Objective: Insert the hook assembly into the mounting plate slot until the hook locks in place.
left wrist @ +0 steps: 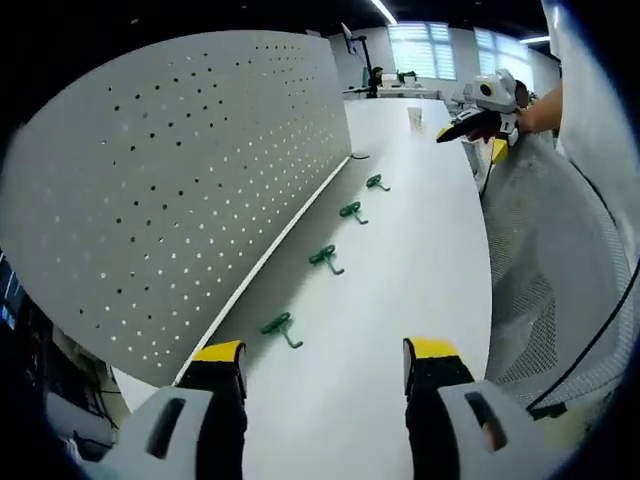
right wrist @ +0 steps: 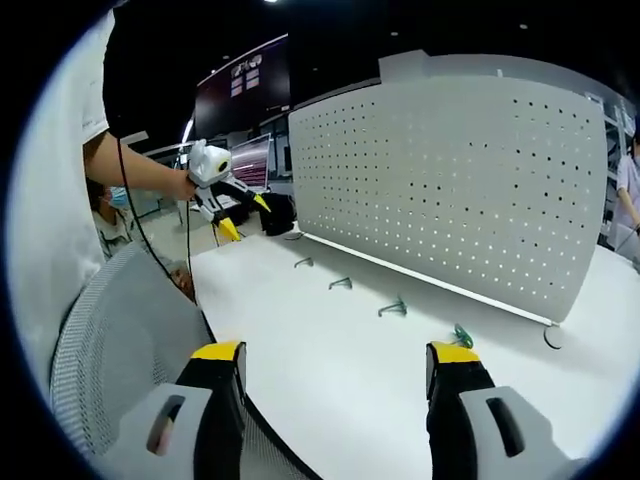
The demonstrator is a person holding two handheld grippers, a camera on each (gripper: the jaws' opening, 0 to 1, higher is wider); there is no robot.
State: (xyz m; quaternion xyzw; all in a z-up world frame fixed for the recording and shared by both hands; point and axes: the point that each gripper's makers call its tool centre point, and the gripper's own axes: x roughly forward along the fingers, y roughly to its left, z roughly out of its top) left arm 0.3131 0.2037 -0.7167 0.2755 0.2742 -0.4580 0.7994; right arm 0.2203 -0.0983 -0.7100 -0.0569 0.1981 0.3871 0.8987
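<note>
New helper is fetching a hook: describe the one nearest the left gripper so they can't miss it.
Find the upright white pegboard on the white table. Four green hooks lie in a row along its base. Take the end hook, closest to the left gripper.

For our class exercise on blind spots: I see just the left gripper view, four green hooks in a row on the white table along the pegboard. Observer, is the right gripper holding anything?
Observer: No. In the right gripper view the right gripper is open and empty over the table.
Operator: What is beyond the pegboard's other end?
Observer: A dark screen shows past the left edge of the pegboard in that view.
Operator: And my own gripper from outside?
Observer: The left gripper is held in a hand off the table's far end, jaws apart.
</note>
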